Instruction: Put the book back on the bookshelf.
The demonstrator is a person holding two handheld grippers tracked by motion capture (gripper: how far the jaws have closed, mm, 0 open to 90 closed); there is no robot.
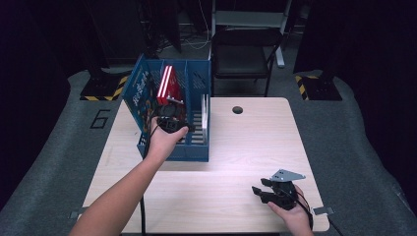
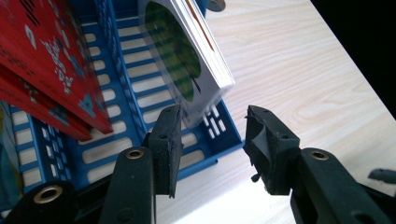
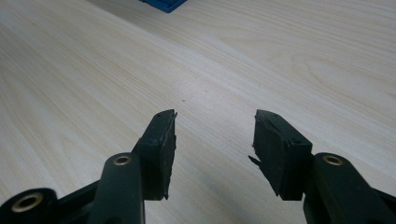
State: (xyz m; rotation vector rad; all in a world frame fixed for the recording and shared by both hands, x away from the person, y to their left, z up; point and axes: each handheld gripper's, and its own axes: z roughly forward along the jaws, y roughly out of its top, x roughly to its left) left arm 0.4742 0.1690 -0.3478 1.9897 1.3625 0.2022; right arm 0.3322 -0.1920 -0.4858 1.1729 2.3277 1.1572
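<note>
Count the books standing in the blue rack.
2: a red book leaning in a middle slot, and a white-covered book in the slot beside it. Others may be hidden behind the dividers of the blue rack.

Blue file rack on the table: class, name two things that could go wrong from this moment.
1. The white book leans in the blue file rack and the open left gripper has one jaw beside its corner; a nudge might tip it further.
2. The red book also leans, so it may topple if the rack is jolted.

Surface [image 1: 246,147]: pale wood-grain tabletop with a dark round hole at its far edge.
On it: blue slotted file rack [image 1: 196,147].
</note>
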